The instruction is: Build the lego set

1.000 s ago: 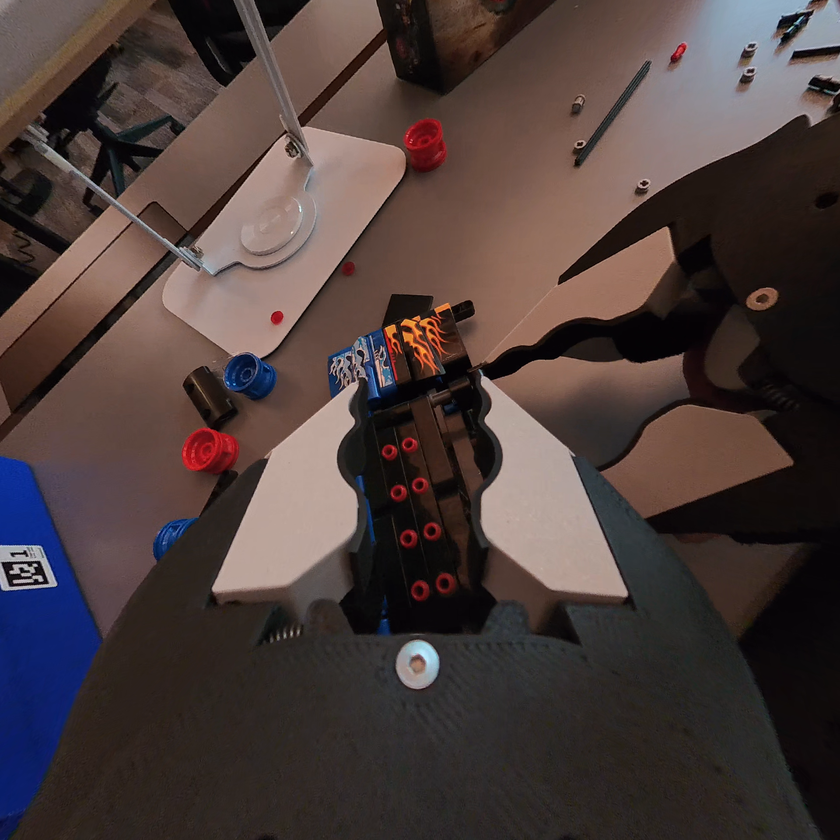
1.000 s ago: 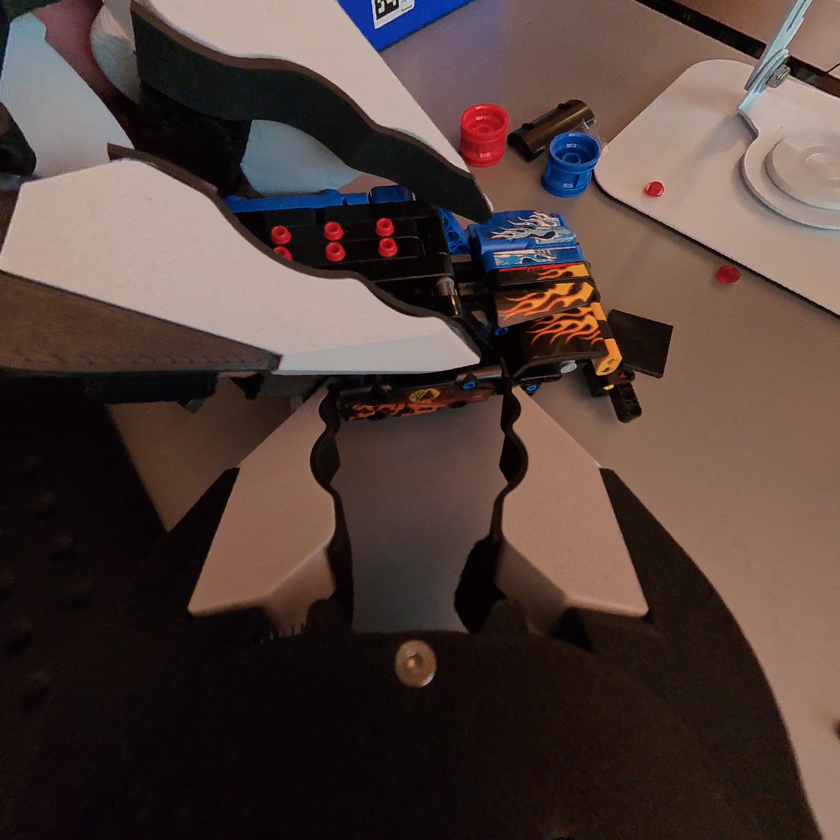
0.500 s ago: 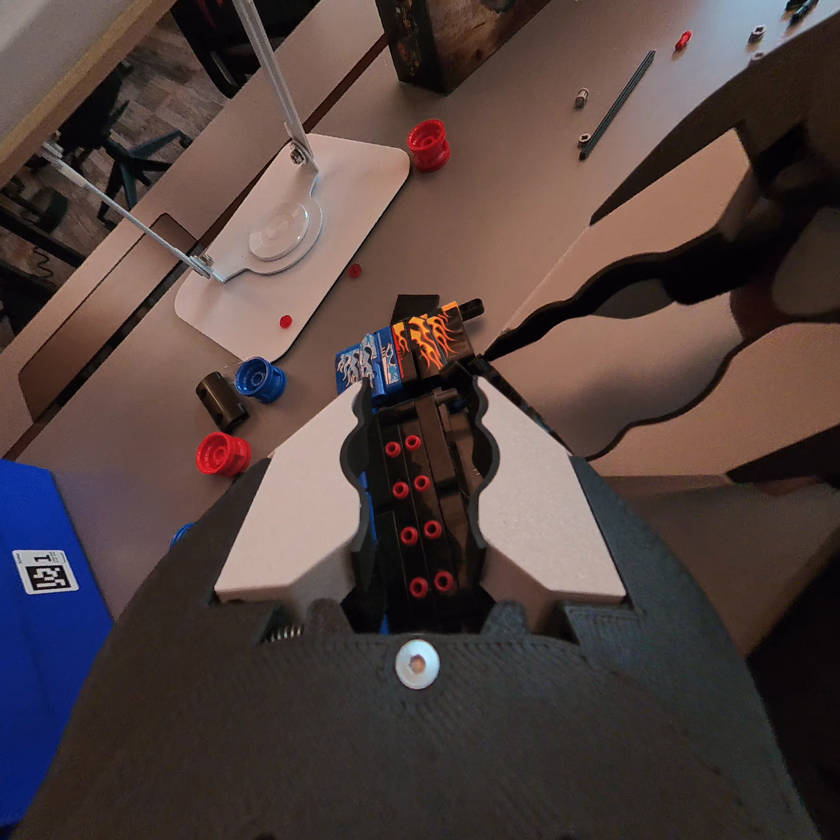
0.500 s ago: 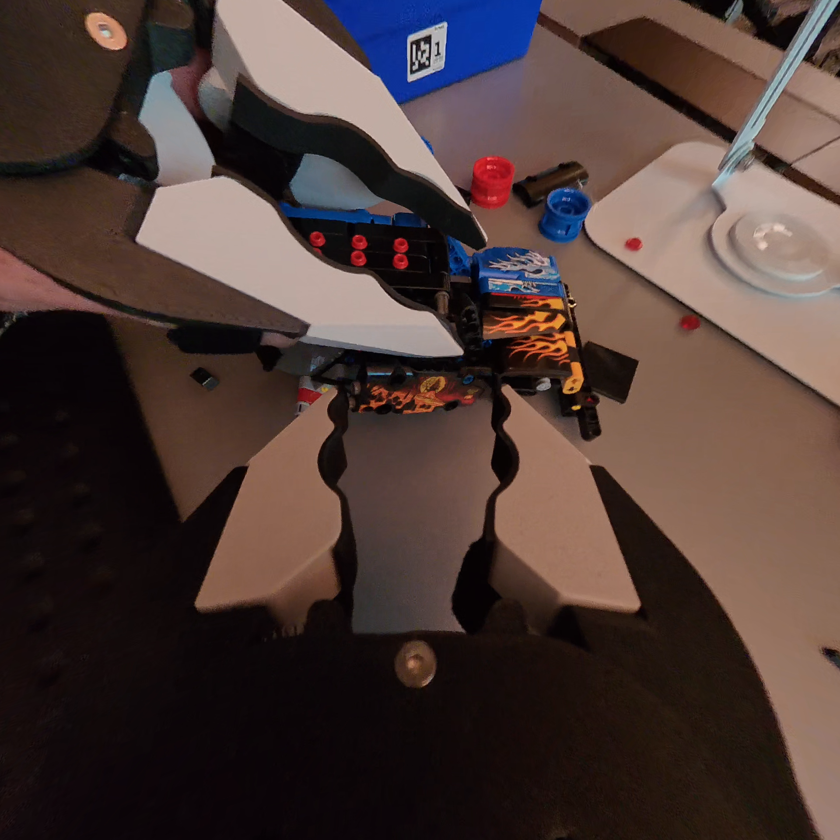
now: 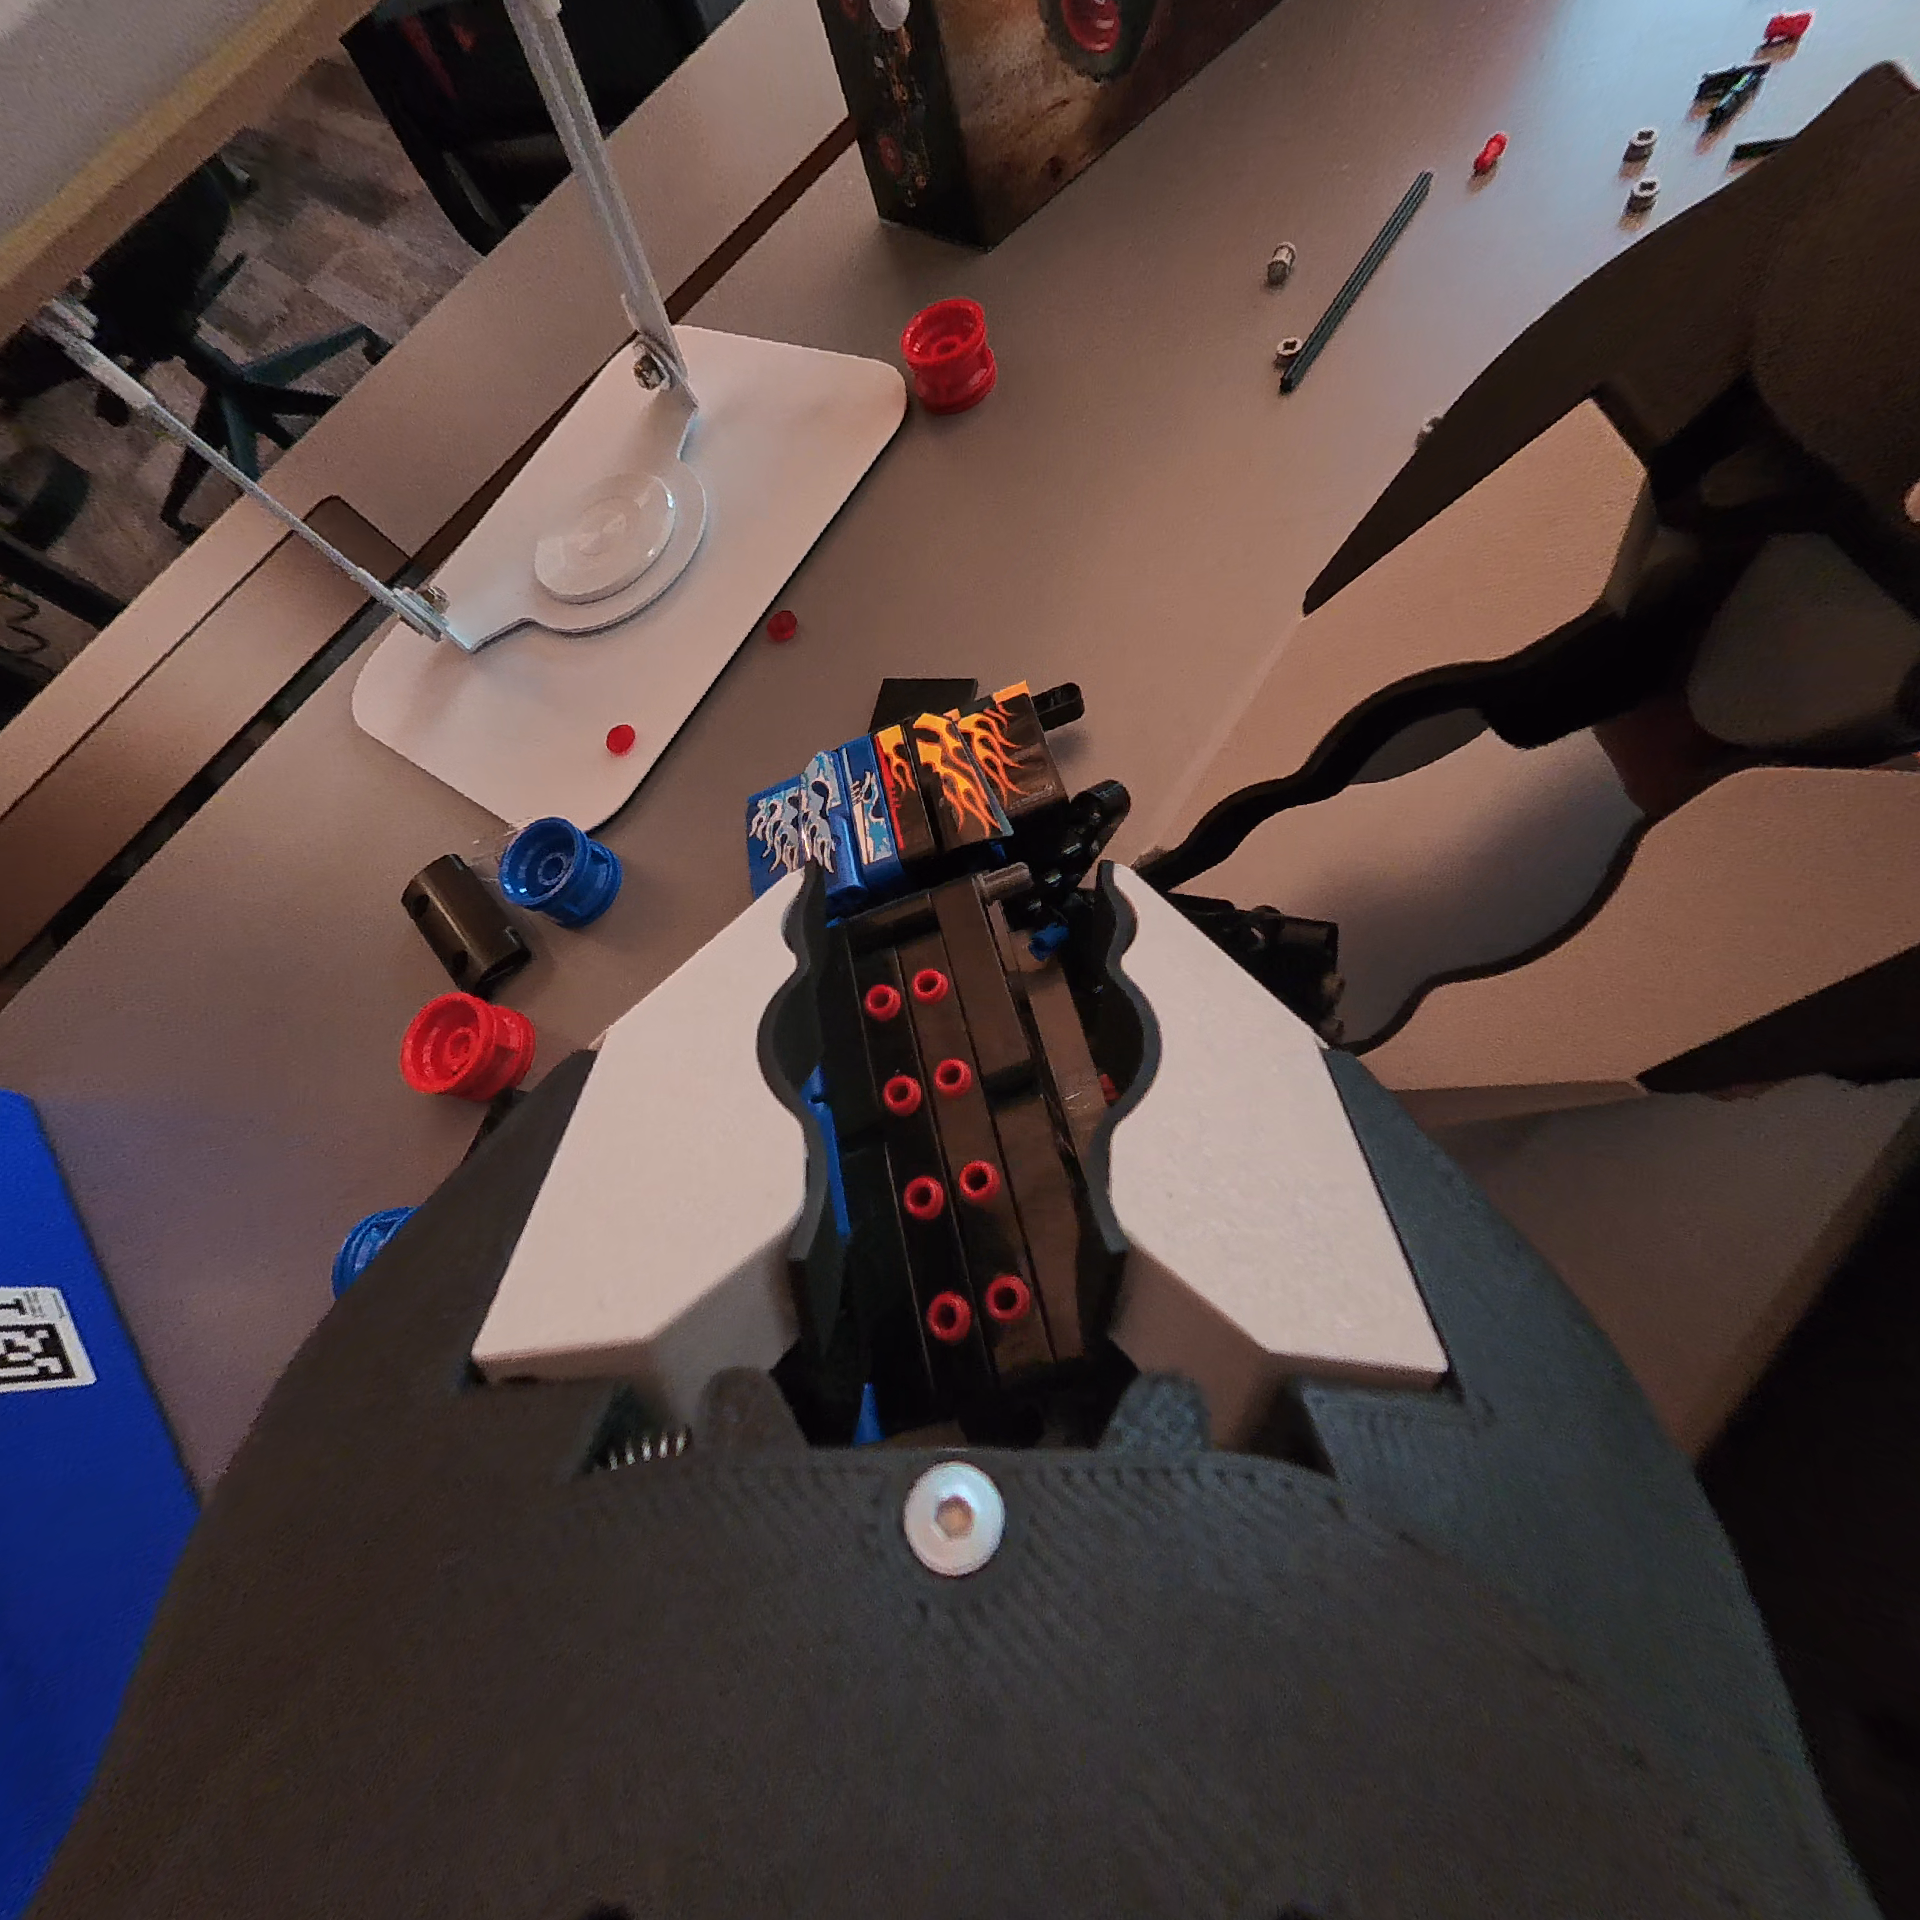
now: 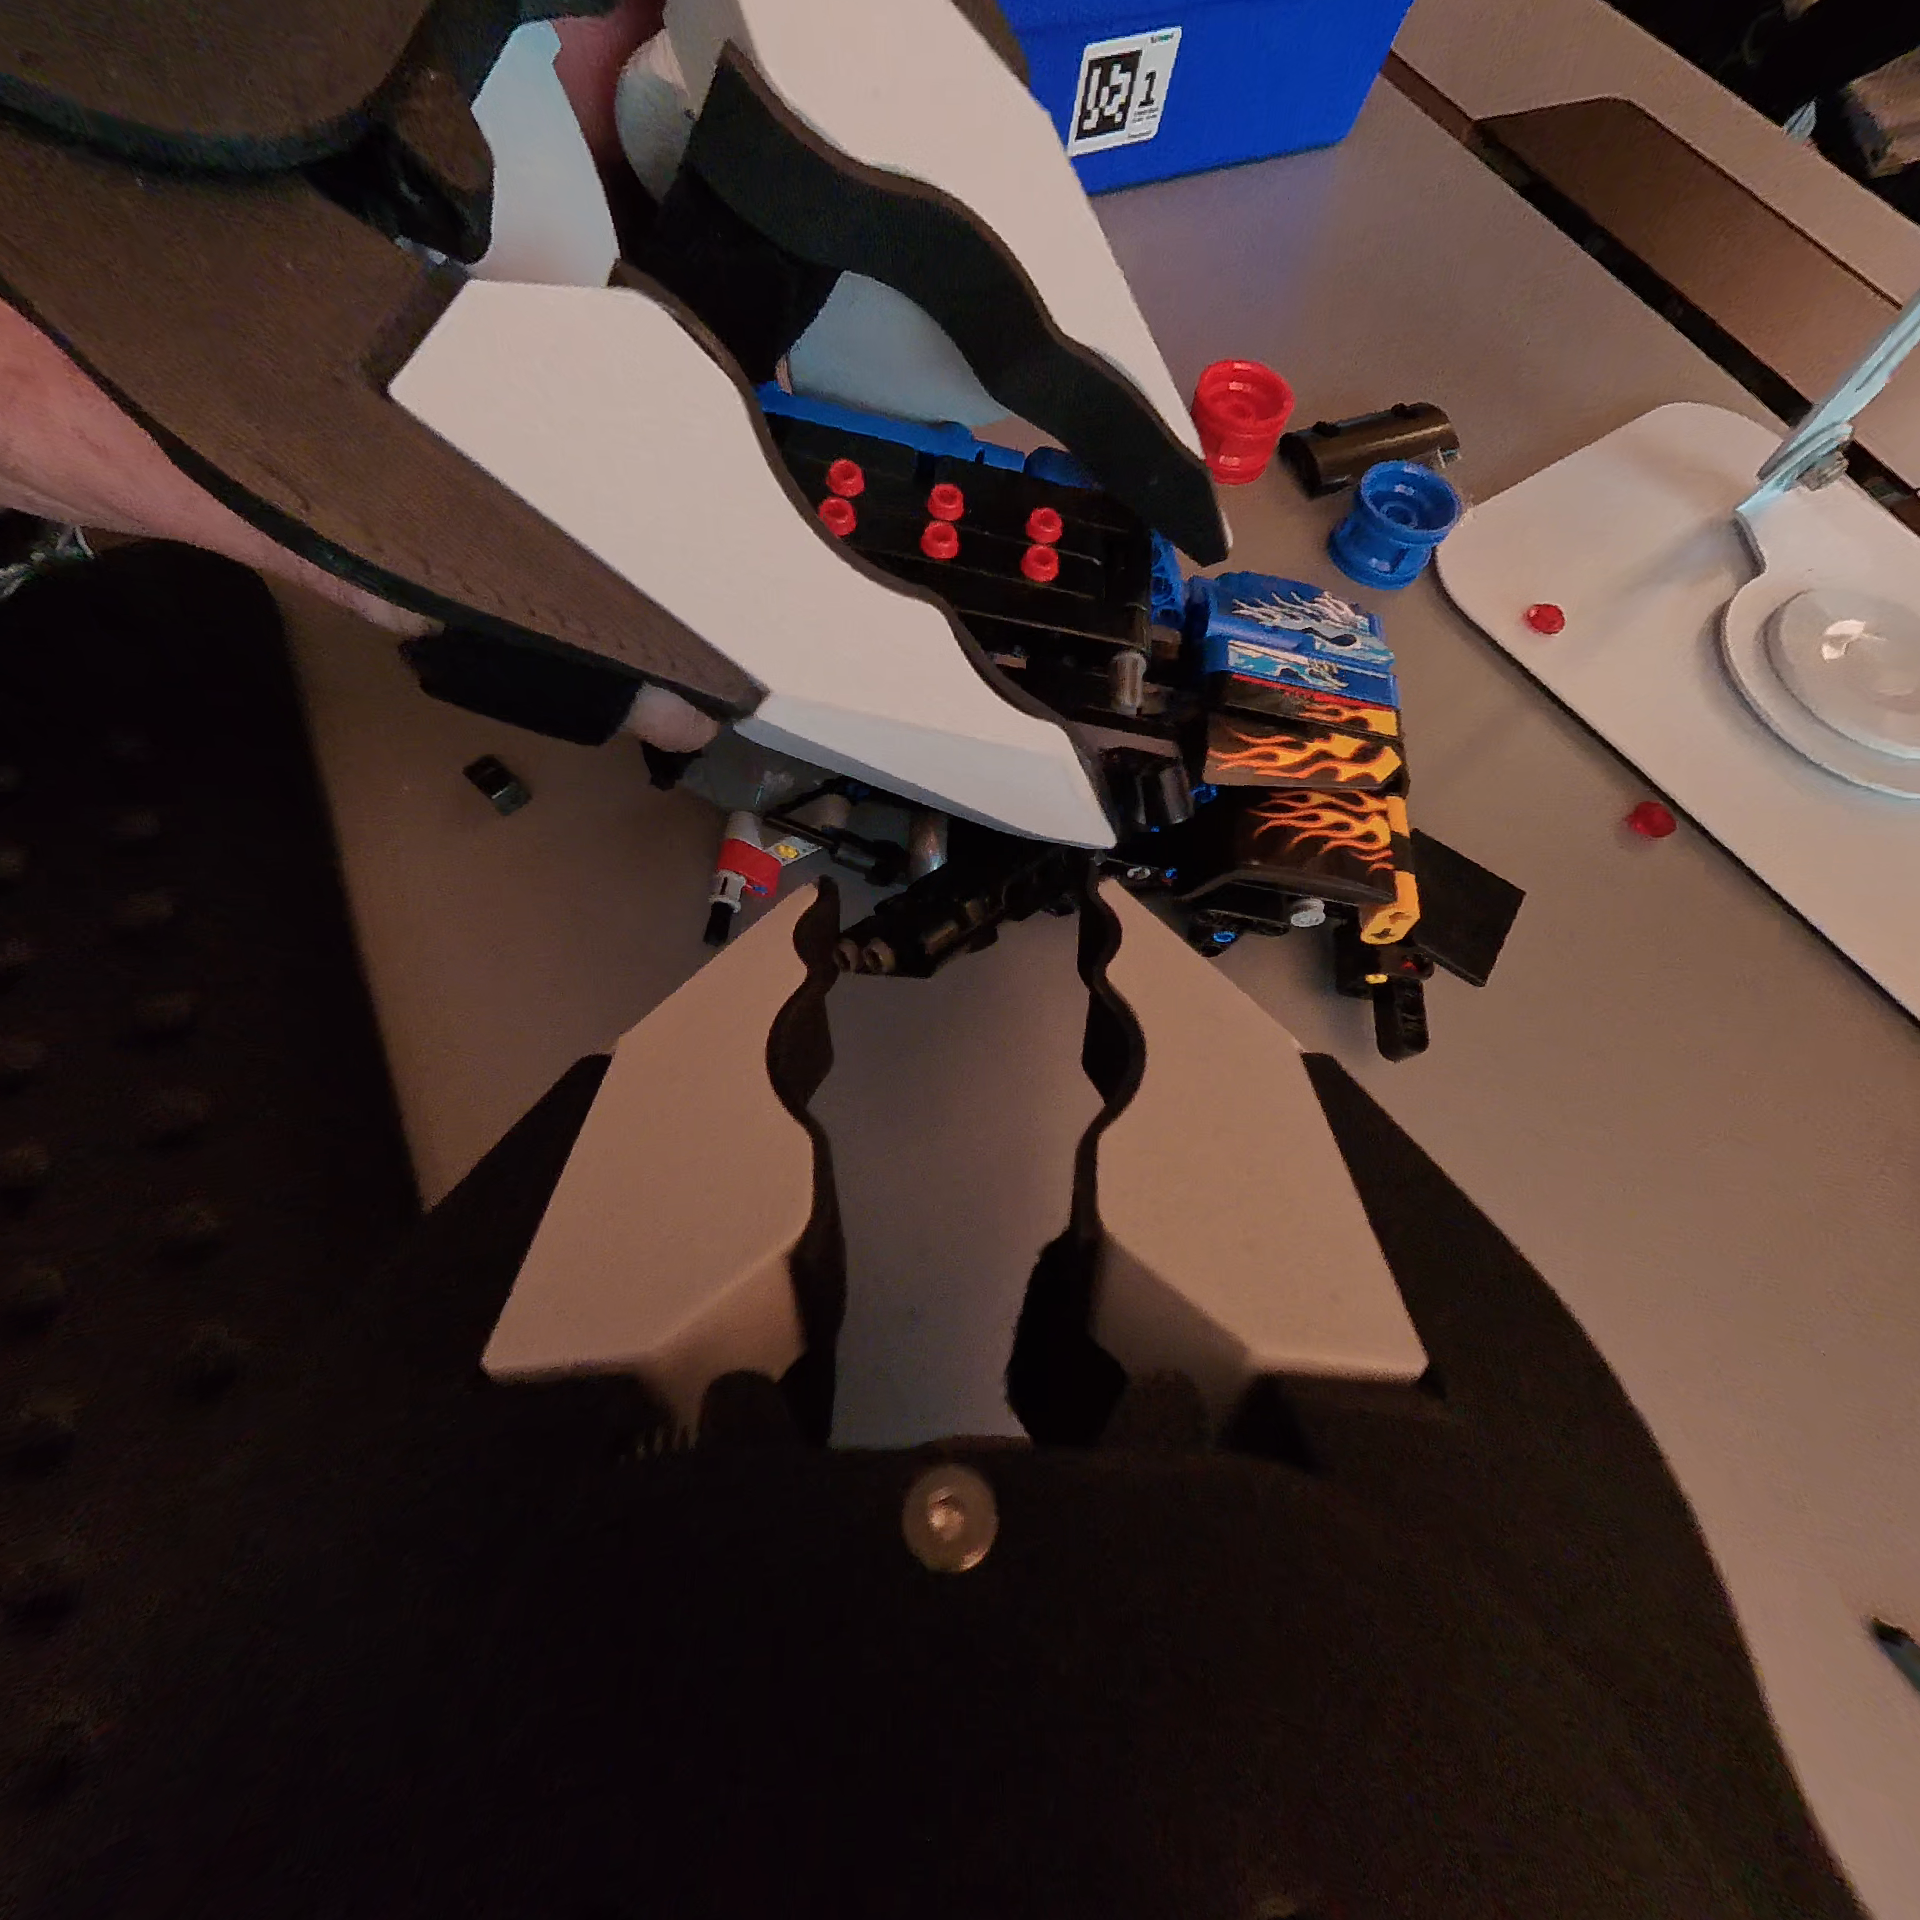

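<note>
Left claw [image 5: 956,894] clenched on the black, red-studded lego car body with flame-printed panels [image 5: 940,1122], held just above the grey desk [image 5: 1091,499].

The right claw [image 6: 951,914] stood released, jaws apart, tips at the car's near side beside a black beam there. Loose red [image 5: 468,1044] and blue plastic wheel hubs [image 5: 561,868] lay near the white lamp base [image 5: 727,488].

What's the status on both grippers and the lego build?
Left gripper shut on lego model. Right gripper open, empty, at its side. Nothing blocking.
</note>
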### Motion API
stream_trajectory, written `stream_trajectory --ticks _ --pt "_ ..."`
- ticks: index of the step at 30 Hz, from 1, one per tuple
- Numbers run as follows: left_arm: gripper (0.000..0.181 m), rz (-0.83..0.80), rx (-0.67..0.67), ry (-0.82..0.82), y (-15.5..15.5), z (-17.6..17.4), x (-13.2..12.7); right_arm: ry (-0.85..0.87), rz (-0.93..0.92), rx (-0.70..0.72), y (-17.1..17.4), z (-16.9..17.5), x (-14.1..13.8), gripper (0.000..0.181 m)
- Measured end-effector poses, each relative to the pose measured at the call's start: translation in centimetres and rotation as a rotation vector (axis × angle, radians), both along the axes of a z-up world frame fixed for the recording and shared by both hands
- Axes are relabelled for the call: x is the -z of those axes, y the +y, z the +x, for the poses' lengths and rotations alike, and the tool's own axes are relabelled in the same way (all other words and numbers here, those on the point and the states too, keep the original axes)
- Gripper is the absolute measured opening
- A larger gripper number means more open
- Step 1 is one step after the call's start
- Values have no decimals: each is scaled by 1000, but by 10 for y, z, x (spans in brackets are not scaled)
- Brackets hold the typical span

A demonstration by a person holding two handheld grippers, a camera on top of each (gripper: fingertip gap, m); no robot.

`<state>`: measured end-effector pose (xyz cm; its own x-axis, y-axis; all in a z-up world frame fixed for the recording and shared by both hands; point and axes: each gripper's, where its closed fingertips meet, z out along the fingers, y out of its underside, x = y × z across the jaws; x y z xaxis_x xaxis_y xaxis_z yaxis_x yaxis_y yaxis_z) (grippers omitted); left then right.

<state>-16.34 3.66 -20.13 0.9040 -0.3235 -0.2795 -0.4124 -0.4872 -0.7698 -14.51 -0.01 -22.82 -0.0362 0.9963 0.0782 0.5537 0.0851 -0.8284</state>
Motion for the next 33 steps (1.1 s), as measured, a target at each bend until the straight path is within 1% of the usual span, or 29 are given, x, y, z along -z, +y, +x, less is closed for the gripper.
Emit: stream_trajectory --ticks 2,5,8,11,13,16,18,19,21,22,24,26,28,31,33 --pt "52 5 2 20 0 0 1 -8 33 -9 -2 -1 1 44" --pt "54 13 2 -5 -1 -1 0 -22 68 -1 -1 -2 1 44" --pt "53 21 4 -22 -1 -1 -1 -10 61 -2 -1 -2 -1 43" --pt "53 35 4 7 -1 -1 -1 -11 81 -6 -3 -1 -1 44" --pt "52 46 9 16 -1 -1 -2 10 33 -10 -4 0 -4 48" --pt "52 55 18 15 -1 -1 -2 54 -63 -35 -6 1 -10 49" --pt "52 63 23 15 -1 -1 -2 82 -138 -73 -7 5 -15 44" --pt "52 66 27 14 -1 -1 -2 103 -176 -87 -5 7 -19 38" --pt "52 72 32 6 -2 -1 -3 163 -197 -92 4 13 -33 24" --pt "52 73 35 2 -2 0 -3 187 -190 -96 8 14 -38 18" --pt "52 74 42 -2 -2 0 -3 200 -122 -99 15 12 -42 17" --pt "52 72 49 -2 -2 1 -3 163 -35 -100 18 8 -35 16" --pt "52 69 46 -1 -2 0 -3 158 31 -121 18 4 -33 9" --pt "52 71 61 -13 -2 1 -3 174 84 -165 19 2 -36 4" --pt "51 70 68 -16 -2 1 -3 178 87 -195 19 1 -36 4"
